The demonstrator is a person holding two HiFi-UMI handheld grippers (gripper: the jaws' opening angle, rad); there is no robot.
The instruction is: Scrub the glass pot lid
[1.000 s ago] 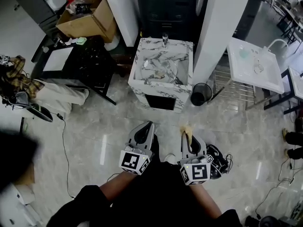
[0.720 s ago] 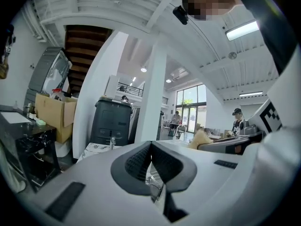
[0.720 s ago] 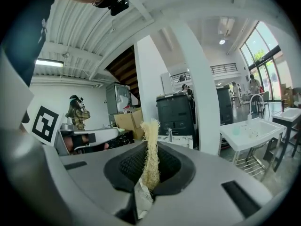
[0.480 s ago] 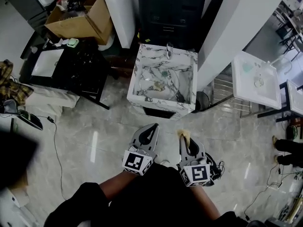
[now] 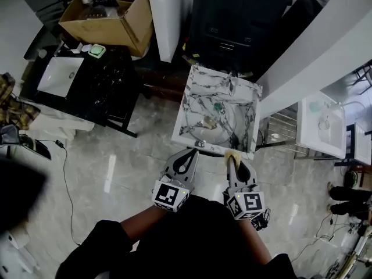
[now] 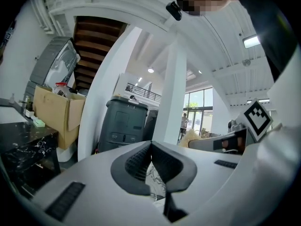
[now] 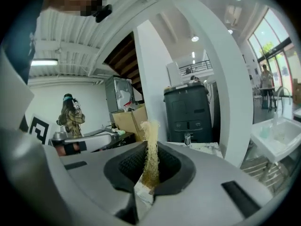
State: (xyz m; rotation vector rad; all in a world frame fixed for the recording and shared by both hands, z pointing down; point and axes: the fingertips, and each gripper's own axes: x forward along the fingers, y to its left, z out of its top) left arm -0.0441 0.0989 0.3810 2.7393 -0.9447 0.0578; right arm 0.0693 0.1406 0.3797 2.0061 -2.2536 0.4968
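Right gripper [image 5: 232, 157] is clamped on a straw-coloured scrub pad [image 7: 150, 149], left gripper [image 5: 189, 156] is pinched together on nothing, and the glass pot lid [image 5: 214, 122] sits ahead in the marble sink [image 5: 192, 92]. My worry: nothing steadies that lid, so hard scrubbing could skate it around the basin

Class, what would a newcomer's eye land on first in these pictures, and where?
The white, black-veined marble sink sits centre of the head view. Below it, the right tool clamps a yellowish fibrous scrubber; the left tool beside it is shut, empty.
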